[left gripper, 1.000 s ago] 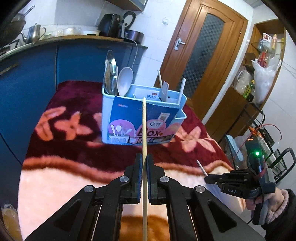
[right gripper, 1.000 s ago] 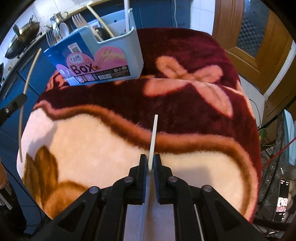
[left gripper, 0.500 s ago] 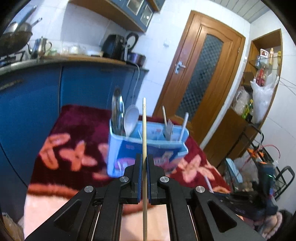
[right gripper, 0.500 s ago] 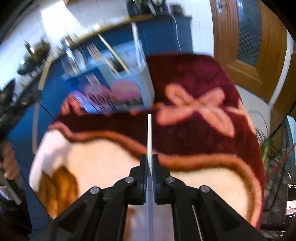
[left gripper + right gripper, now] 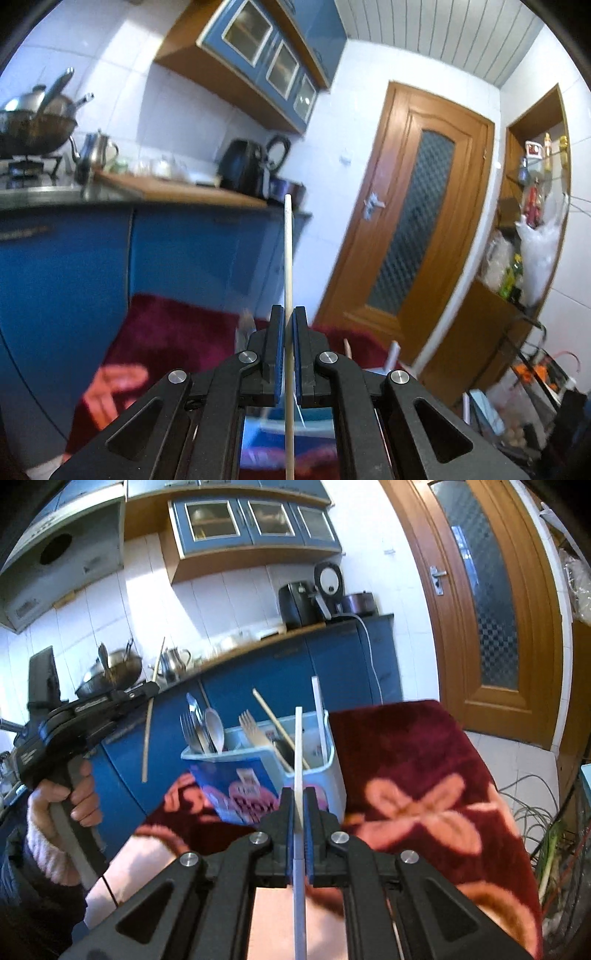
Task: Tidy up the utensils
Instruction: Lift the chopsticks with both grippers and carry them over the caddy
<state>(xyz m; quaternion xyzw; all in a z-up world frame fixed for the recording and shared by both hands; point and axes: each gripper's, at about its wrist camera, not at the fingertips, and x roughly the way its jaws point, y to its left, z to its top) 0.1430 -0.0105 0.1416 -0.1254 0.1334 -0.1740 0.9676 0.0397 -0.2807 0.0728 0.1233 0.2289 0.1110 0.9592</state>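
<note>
Left gripper (image 5: 288,354) clamped shut on wooden chopstick (image 5: 288,258), pinched near mid-length, tip aimed over the utensil box. Light, stiff, smooth; likely to pivot or slide if grip slackens, so better taken nearer the centre. Utensil box (image 5: 236,775) sitting on plush blanket (image 5: 413,760), already holding cutlery. Right gripper (image 5: 300,805) likewise closed tight on white chopstick (image 5: 298,746), equally light and slippery.
</note>
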